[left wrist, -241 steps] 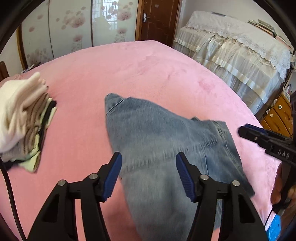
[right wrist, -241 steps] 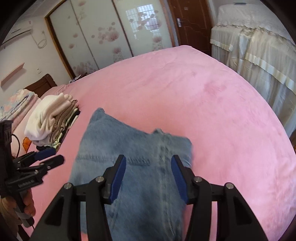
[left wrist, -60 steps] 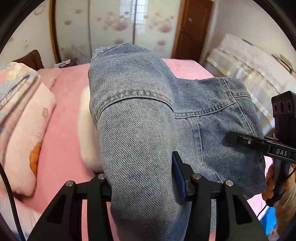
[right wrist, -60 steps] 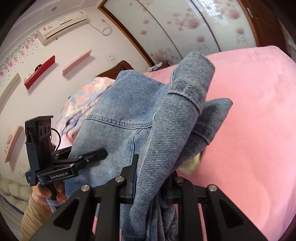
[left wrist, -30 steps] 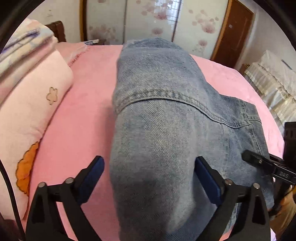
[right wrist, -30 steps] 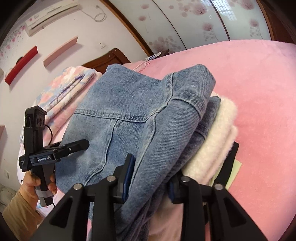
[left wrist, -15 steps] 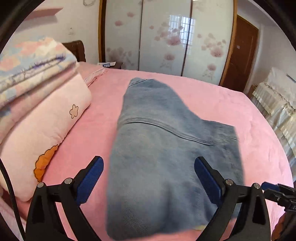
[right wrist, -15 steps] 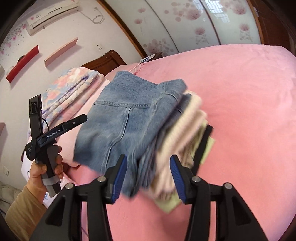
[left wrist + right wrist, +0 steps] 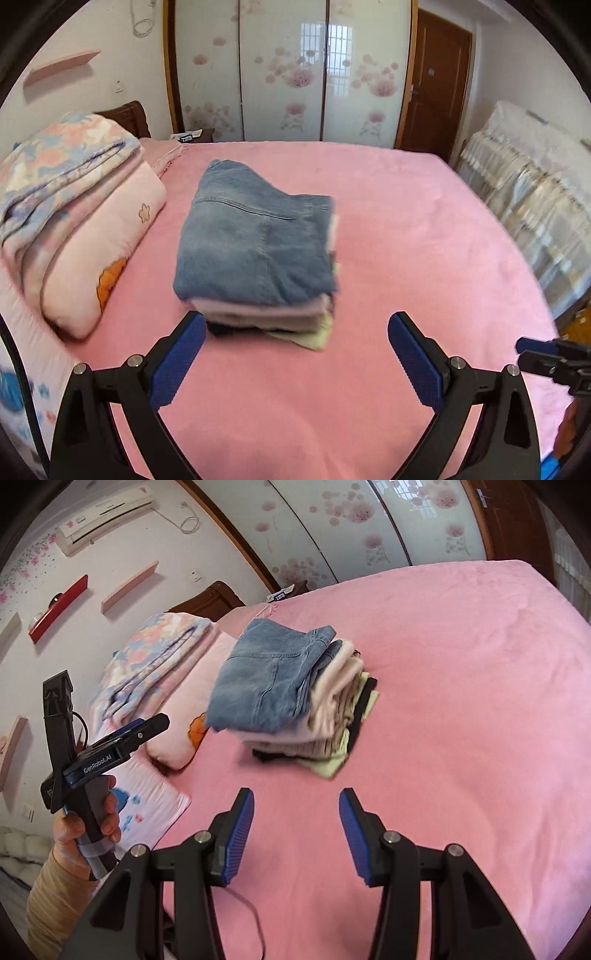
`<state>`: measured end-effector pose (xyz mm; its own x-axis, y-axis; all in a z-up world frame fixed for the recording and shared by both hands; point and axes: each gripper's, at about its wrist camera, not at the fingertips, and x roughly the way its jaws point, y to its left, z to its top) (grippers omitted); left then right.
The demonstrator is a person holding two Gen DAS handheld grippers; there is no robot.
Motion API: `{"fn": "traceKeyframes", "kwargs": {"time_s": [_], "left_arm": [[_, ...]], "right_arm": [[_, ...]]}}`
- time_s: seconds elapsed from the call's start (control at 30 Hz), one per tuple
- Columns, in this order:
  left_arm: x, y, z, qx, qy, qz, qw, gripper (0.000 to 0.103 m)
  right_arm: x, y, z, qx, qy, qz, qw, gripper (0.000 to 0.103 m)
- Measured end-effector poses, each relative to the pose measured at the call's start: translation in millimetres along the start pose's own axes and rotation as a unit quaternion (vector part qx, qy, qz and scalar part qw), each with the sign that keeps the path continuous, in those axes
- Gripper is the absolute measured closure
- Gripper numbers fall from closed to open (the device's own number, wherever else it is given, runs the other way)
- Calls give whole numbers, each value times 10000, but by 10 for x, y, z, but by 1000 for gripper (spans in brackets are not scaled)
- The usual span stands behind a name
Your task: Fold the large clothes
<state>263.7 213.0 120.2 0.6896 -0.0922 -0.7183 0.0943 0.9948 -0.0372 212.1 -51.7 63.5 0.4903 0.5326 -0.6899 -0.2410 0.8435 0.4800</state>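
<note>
Denim tops the heap: your folded jeans [image 9: 255, 240] lie squared on the stack of folded clothes [image 9: 332, 709] ahead of both sets of jaws, on the pink bedspread [image 9: 406, 229]. Your left gripper [image 9: 295, 354] stands spread wide and empty, the stack's near edge just beyond its left pad. Your right gripper [image 9: 295, 830], whose jaws have just been opening, holds nothing between them. The jeans sit flat so the pile stays level beside the pillow [image 9: 99, 251]; this garment looks finished.
</note>
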Motion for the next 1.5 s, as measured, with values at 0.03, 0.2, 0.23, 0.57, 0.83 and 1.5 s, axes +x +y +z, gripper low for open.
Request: {"fn": "traceKeyframes", "kwargs": {"time_s": [0.03, 0.2, 0.23, 0.57, 0.83, 1.5], "left_arm": [[-178, -77, -73, -75, 3, -52, 10000, 4], [-890, -390, -436, -257, -85, -209, 9994, 4], [-1040, -461, -542, -326, -112, -181, 9992, 4], [-1868, -904, -1371, -794, -199, -257, 9963, 4], [-2058, -1218, -1828, -622, -159, -68, 9979, 4], [-1498, -1574, -2693, -365, 235, 517, 9977, 4]], "right_arm": [[-148, 59, -64, -61, -33, -79, 9999, 55], [-833, 323, -469, -342, -253, -444, 9981, 55], [-949, 360, -557, -370, -298, -492, 9977, 54], [-1603, 547, -1382, -594, -385, -701, 9950, 46], [-1834, 631, -1875, -754, -787, -1044, 9886, 30], [-1433, 233, -2467, -356, -1228, -2114, 9690, 29]]}}
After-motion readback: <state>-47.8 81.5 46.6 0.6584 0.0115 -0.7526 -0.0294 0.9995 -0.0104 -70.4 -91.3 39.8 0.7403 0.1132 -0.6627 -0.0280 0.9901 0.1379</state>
